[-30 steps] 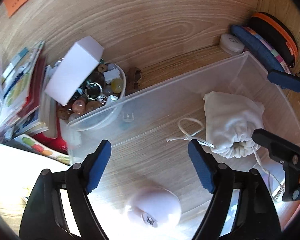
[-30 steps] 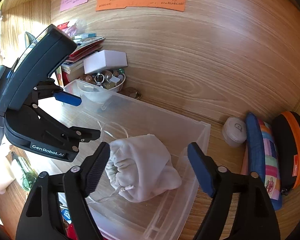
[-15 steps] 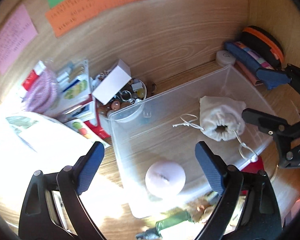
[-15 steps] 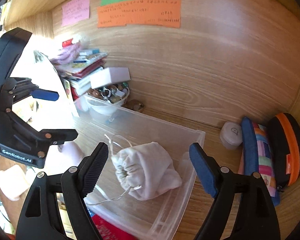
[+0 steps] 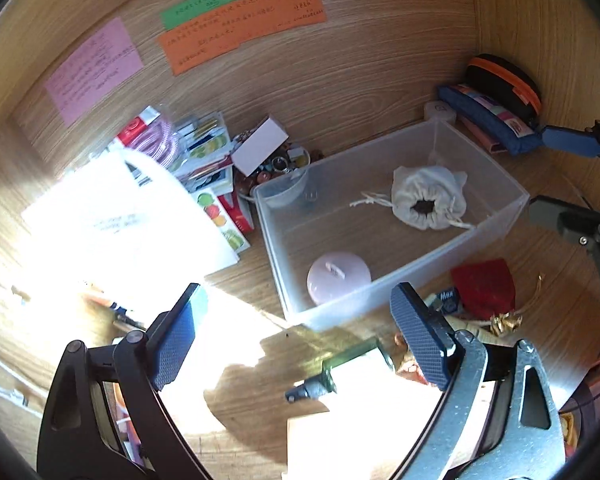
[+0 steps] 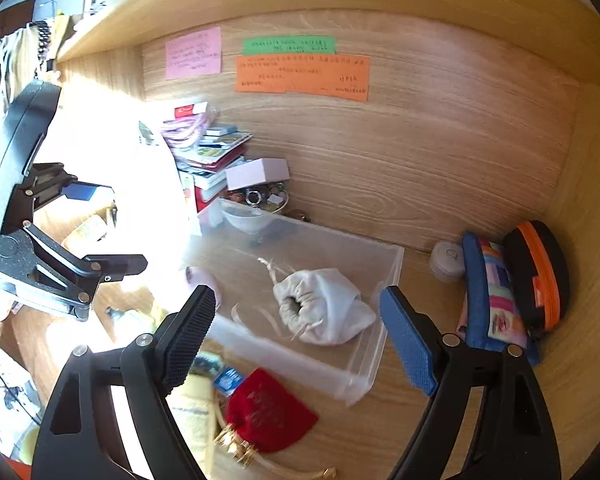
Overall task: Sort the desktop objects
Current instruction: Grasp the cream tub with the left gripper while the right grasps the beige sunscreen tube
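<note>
A clear plastic bin [image 5: 512,200] sits on the wooden desk. It holds a white drawstring pouch [image 5: 428,196] and a pale pink round object [image 5: 338,276]. The bin [image 6: 392,264] and the pouch [image 6: 324,308] also show in the right wrist view. A red velvet pouch [image 5: 484,288] with a gold cord lies in front of the bin, also in the right wrist view [image 6: 268,416]. My left gripper [image 5: 300,336] is open and empty, above the desk before the bin. My right gripper [image 6: 296,340] is open and empty, above the bin's front edge.
A bowl of beads and keyrings [image 5: 276,168] under a white box [image 5: 260,146] sits behind the bin beside stacked booklets [image 5: 204,148]. A blue pencil case [image 6: 492,296], a black-orange case [image 6: 540,272] and a white round tin [image 6: 446,260] stand right. A small green bottle [image 5: 340,364] lies near the front.
Both grippers have pulled back and up, away from the bin. The pink round object and the white pouch stay in the bin. The red pouch and front clutter have come into view.
</note>
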The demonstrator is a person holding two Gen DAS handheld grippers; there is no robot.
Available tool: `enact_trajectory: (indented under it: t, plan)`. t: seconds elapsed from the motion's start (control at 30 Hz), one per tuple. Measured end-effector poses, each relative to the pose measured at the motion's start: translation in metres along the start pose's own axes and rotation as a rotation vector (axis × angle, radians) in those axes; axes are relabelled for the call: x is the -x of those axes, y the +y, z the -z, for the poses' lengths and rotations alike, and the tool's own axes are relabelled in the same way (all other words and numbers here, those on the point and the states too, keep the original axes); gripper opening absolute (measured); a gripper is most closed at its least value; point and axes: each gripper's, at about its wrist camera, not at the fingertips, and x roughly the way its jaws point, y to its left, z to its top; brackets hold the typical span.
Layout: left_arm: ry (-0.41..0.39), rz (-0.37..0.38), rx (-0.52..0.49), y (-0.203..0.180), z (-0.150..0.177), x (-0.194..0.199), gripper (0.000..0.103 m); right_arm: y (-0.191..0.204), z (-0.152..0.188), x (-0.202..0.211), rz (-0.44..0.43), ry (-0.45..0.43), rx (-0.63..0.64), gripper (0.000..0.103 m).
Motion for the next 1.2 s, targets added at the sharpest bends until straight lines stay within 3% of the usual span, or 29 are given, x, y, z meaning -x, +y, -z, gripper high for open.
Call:
enact_trajectory:
  t: [0.27,0.67,0.9,1.0,1.2]
  plan:
    - [-0.015,0.022,0.071,0.009,0.047,0.015,0.098,0.018,0.023,0.01,0.014,0.021,0.0,0.082]
    - [0.078,0.092,0.199,0.024,0.118,-0.006,0.098,0.041,0.069,0.011,0.026,0.09,-0.023,0.082]
    - [0.079,0.151,0.226,0.016,0.136,-0.01,0.098,0.051,0.096,-0.01,-0.014,0.173,-0.055,0.082]
    - [0.096,0.184,0.248,0.012,0.141,-0.017,0.098,0.058,0.105,-0.013,-0.033,0.177,-0.047,0.082]
    - [0.138,0.181,0.263,0.005,0.149,-0.032,0.098,0.07,0.106,-0.014,-0.081,0.167,0.005,0.08]
